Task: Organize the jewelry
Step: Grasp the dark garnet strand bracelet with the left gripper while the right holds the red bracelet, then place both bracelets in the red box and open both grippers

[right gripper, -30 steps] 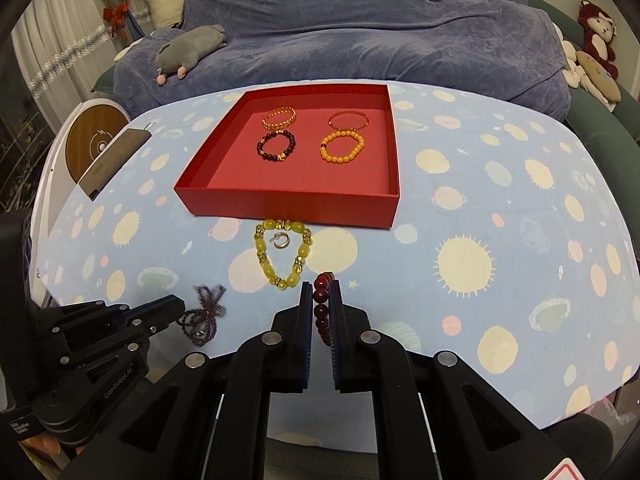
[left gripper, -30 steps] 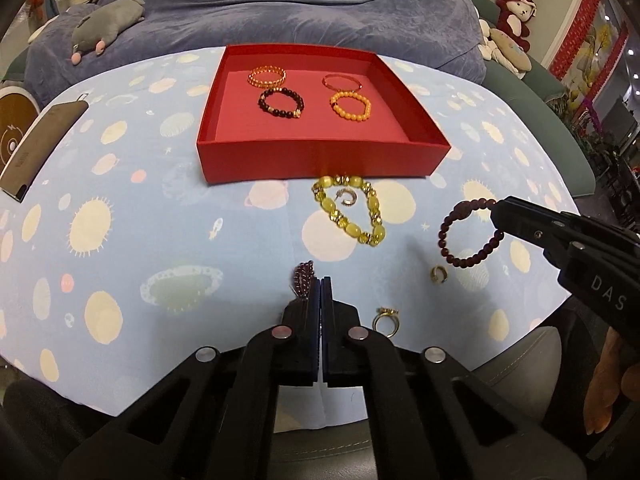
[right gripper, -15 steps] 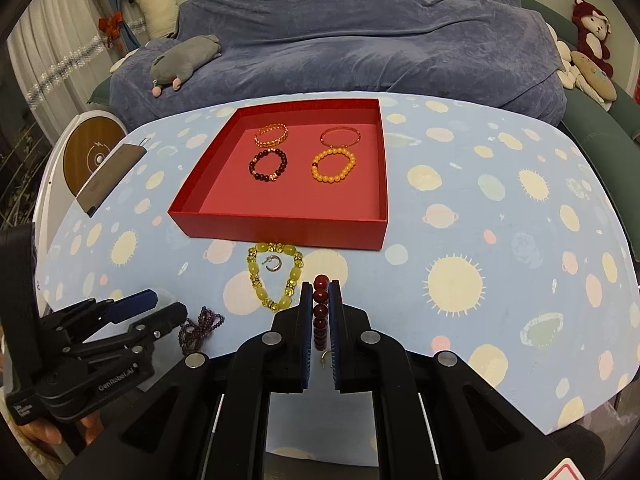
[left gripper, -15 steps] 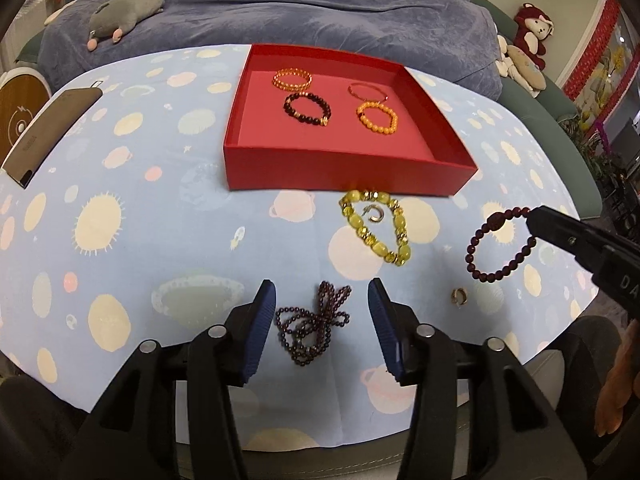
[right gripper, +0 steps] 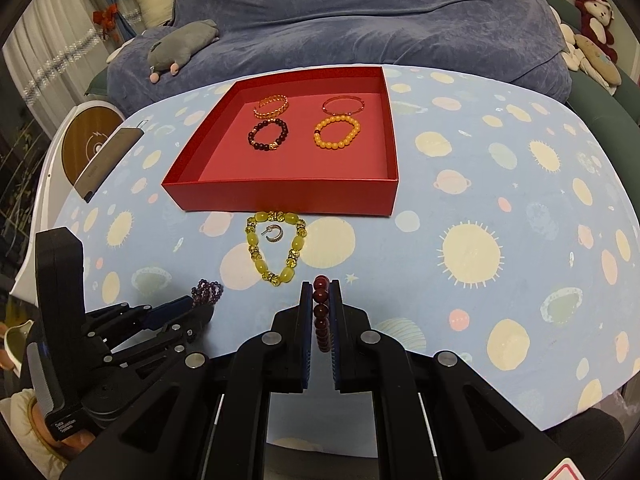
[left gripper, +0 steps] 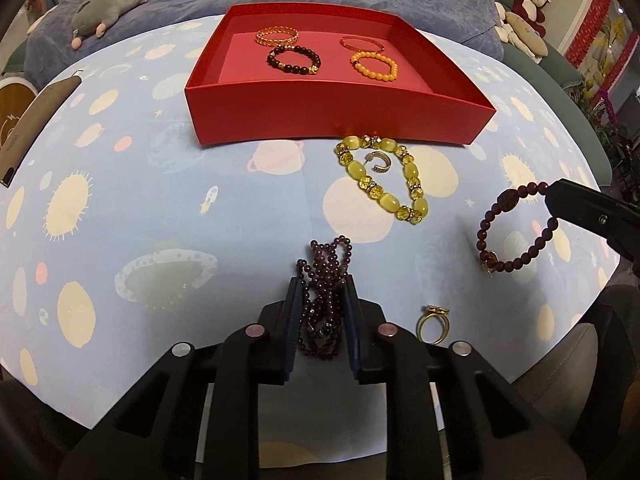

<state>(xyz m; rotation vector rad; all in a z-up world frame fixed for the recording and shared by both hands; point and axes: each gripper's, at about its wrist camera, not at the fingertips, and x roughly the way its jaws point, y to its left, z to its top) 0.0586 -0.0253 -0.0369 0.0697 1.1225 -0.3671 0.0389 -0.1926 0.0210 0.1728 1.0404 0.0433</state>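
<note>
The heaped purple bead strand (left gripper: 325, 300) is being closed on by the left tongs (left gripper: 322, 304); the dark red bead bracelet (right gripper: 321, 312) is held clamped in the right tongs (right gripper: 321, 316). Lifting into the red cardboard tray (left gripper: 320, 114) is called for next.

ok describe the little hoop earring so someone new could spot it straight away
Find the red tray on the planet-print cloth; just in front of its near wall lies a yellow bead bracelet. The hoop earring lies inside that loop, the only small open silvery hoop, unlike the gold ring nearer the camera.
</note>
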